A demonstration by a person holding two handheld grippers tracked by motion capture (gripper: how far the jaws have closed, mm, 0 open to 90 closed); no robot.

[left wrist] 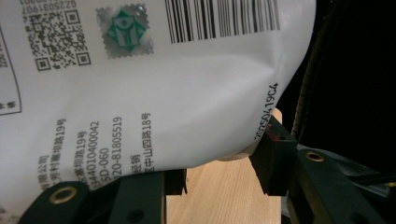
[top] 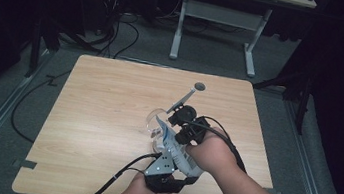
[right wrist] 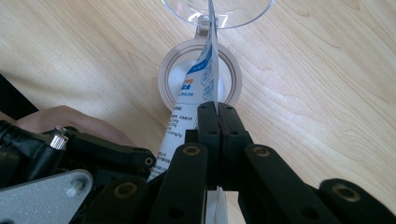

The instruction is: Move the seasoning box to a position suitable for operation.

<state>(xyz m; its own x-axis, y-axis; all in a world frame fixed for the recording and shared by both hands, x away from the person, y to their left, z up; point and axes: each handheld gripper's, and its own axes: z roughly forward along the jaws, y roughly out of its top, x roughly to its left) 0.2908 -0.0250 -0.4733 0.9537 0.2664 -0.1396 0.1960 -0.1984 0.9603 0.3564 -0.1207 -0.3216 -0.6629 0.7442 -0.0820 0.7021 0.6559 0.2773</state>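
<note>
Both hands are parked at the near edge of the light wooden table (top: 106, 118), working on a soft white plastic pouch printed with barcodes, a QR code and blue lettering (left wrist: 154, 84). The left gripper (top: 166, 174) sits closest to the person and has the pouch's fat lower body between its jaws; in the left gripper view the white film bulges right down over both black pads, so it's grasping the pouch. The right gripper (right wrist: 217, 122) is clamped tight on the pouch's thin flat top edge; in its own view the two jaws are pressed together with the film sandwiched between them.

So the pouch hangs between the two grippers, just above the table and tilted towards the far side. Right beneath its upper end stands a small round beige-rimmed container with something white inside (right wrist: 200, 77), and just past that a clear glass bowl-shaped vessel (top: 155, 121). Further back on the table lies a small dark round disc (top: 200, 86), well apart from everything else.
</note>
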